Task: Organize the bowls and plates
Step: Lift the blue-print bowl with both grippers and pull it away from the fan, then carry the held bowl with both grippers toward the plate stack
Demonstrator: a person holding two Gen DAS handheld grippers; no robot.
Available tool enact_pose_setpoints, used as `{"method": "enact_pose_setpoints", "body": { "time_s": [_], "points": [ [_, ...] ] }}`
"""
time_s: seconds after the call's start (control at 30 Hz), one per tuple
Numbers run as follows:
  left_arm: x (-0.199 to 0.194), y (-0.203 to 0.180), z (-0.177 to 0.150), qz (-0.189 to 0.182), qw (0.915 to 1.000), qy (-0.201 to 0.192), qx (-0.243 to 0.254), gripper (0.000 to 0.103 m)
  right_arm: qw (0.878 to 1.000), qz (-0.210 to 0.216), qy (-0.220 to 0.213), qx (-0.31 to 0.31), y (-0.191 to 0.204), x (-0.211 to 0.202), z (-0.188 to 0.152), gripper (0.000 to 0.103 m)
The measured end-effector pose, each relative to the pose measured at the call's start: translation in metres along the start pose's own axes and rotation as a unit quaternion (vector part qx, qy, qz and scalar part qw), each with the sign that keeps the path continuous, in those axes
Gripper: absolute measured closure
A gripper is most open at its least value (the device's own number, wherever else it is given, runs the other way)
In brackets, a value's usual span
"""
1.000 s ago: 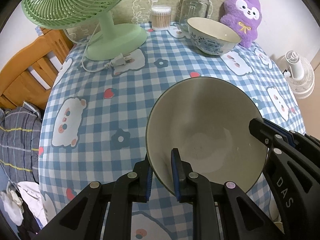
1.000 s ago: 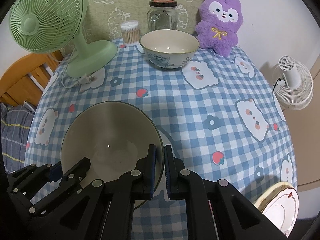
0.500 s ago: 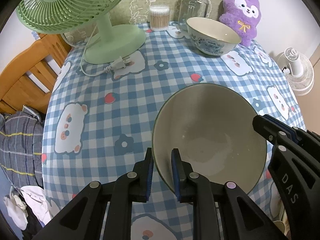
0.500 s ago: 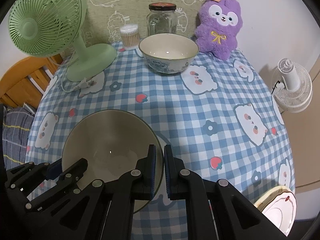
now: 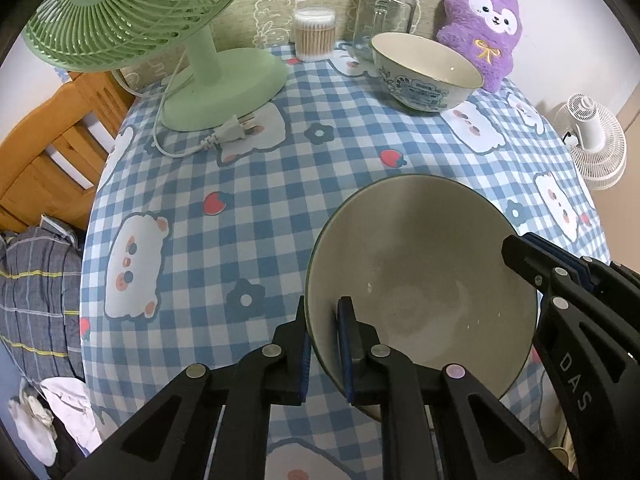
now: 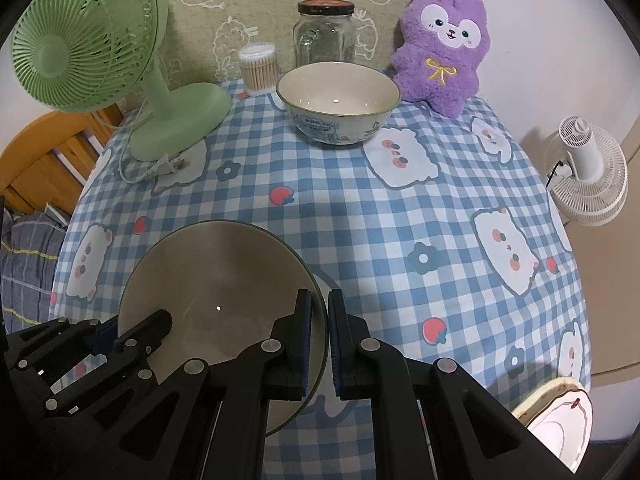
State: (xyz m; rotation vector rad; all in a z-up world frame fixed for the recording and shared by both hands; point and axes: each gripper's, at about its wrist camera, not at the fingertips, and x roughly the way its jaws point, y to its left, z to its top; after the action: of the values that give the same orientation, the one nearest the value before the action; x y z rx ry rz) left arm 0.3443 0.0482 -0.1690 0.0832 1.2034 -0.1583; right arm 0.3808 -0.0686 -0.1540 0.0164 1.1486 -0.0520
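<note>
A plain grey-green bowl sits low over the checked tablecloth, held by both grippers. My left gripper straddles its left rim, jaws closing, one pad inside and one outside the wall. My right gripper is shut on the opposite rim. From the left wrist view the right gripper shows at that far rim. A white bowl with blue print stands upright at the back of the table. A white plate with a patterned rim lies beyond the table's near right edge.
A green desk fan with its loose plug and cord stands at the back left. A cotton swab tub, a glass jar and a purple plush line the back. A white fan stands off the right edge, a wooden chair on the left.
The left gripper's fingers have drawn closer together on the bowl's rim, and the bowl sits slightly further right in the left wrist view. The right gripper and the far bowl have not moved.
</note>
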Motion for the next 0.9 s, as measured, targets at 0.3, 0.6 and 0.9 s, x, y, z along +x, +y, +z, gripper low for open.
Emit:
{"method": "enact_pose_setpoints", "body": {
  "time_s": [0.3, 0.6, 0.9],
  "points": [
    [-0.007, -0.001, -0.003, 0.008, 1.0000, -0.004, 0.003, 0.096, 1.000, 0.006, 0.009, -0.004, 0.000, -0.003, -0.007, 0.092],
    [-0.021, -0.003, -0.009, 0.001, 0.9999, -0.007, -0.011, 0.096, 1.000, 0.005, -0.003, -0.008, -0.002, -0.021, -0.010, 0.092],
    [-0.039, -0.014, -0.018, -0.001, 0.9998, -0.012, -0.015, 0.096, 1.000, 0.005, -0.008, -0.007, -0.013, -0.041, -0.017, 0.092]
  ]
}}
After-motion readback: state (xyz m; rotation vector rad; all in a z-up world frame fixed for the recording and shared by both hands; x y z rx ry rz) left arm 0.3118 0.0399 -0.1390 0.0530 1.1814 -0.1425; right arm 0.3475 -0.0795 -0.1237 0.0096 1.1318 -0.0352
